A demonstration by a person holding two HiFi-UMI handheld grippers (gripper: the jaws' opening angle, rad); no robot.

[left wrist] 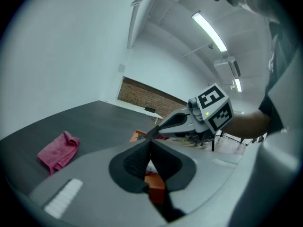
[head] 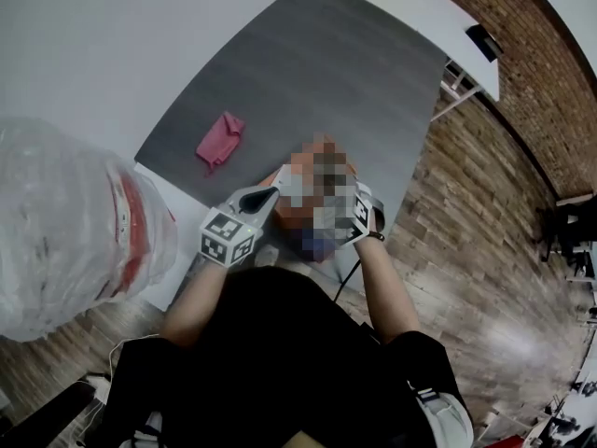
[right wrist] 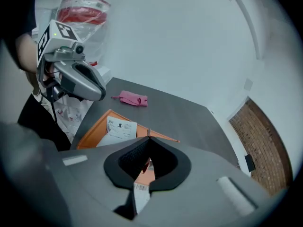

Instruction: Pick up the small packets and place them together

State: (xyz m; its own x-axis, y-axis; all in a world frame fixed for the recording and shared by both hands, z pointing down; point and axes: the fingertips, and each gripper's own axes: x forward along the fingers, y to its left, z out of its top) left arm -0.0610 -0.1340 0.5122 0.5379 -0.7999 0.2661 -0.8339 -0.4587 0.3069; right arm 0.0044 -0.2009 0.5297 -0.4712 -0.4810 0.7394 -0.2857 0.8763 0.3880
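An open orange box (right wrist: 90, 131) with a white printed sheet (right wrist: 118, 129) in it sits at the near edge of the grey table (head: 326, 73). In the head view a mosaic patch hides most of the box. My right gripper (right wrist: 148, 137) hangs over the box with its jaws shut and nothing visible between the tips. Through the gap behind them, bits of white and red packet (right wrist: 140, 193) show inside the box. My left gripper (left wrist: 150, 140) is also shut, its tips close to the right gripper (left wrist: 154, 132), which points at it from the right. Orange box (left wrist: 155, 187) shows below its jaws.
A crumpled pink cloth (head: 219, 138) lies on the table beyond the box. A big clear plastic bag (head: 65, 231) with red and white contents stands to my left, near the left gripper (right wrist: 100, 96). White tables border the grey one. Brick floor lies to the right.
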